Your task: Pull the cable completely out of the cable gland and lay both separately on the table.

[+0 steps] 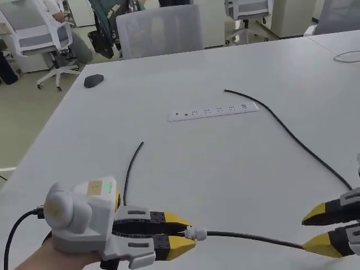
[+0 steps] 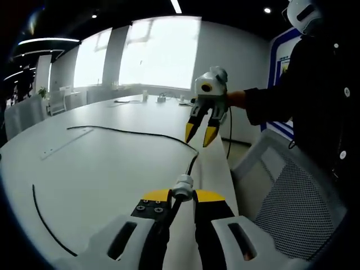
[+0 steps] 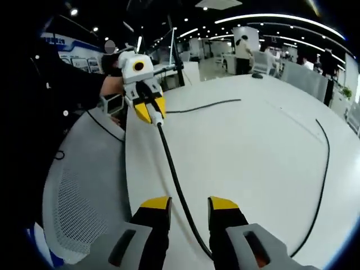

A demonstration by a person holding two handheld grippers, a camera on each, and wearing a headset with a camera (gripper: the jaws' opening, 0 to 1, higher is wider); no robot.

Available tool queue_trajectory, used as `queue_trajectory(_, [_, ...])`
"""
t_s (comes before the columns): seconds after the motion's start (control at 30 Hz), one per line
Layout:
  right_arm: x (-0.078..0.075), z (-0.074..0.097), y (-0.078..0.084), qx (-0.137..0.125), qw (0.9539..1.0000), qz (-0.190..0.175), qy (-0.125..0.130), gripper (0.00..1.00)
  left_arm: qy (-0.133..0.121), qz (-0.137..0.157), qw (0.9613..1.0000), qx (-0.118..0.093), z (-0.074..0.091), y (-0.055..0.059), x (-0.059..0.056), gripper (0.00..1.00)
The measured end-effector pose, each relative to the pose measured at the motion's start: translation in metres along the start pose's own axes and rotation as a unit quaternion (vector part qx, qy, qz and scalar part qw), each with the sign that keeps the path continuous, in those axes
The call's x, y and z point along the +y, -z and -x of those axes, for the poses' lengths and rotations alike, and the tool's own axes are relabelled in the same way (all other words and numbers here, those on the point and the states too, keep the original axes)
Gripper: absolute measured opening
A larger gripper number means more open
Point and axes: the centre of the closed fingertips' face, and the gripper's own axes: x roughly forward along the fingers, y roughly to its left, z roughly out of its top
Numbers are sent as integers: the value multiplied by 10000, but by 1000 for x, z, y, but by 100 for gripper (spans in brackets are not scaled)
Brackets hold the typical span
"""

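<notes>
A white cable gland [image 1: 196, 233] sits at the near table edge, with my left gripper [image 1: 188, 232] shut on it. In the left gripper view the gland [image 2: 183, 184] pokes out between the yellow tips of the left gripper [image 2: 181, 196]. A long black cable [image 1: 253, 238] runs from the gland to the right, then loops back across the table. My right gripper [image 1: 325, 229] stands open, and the cable [image 3: 171, 169] passes between the spread jaws of the right gripper [image 3: 188, 203]. The left gripper [image 3: 152, 115] shows far off, as does the right gripper [image 2: 199, 135].
A white power strip [image 1: 214, 111] lies mid-table, and a dark mouse [image 1: 93, 80] sits far left. A short loose black cable [image 1: 130, 171] lies near the left gripper. Office chairs [image 1: 160, 28] stand beyond the far edge. A mesh chair [image 2: 292, 191] is close to the near edge.
</notes>
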Motion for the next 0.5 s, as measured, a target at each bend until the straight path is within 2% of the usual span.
queue_trajectory(0.03, [5,-4,-12,-125,9998,174,-44,21,1,-26,10000,-17,-1,-2,0,15])
queue_trajectory(0.17, [20,-21,-42,-292,9982,490,-198,18,35,-66,10000,7,-3,-3,-3,15])
queue_trajectory(0.23, [30,-32,-51,-311,9964,696,-358,17,34,-85,10000,7,-3,-4,-3,15])
queue_trajectory(0.33, [37,-45,-59,-300,9950,821,-484,15,45,-114,9999,-17,-4,-6,-5,15])
queue_trajectory(0.43, [37,-56,-60,-239,9937,966,-522,12,52,-167,9998,-23,-5,-7,-7,15])
queue_trajectory(0.5, [37,-62,-62,-245,9926,1058,-545,14,60,-171,9998,-23,-6,-7,-7,15])
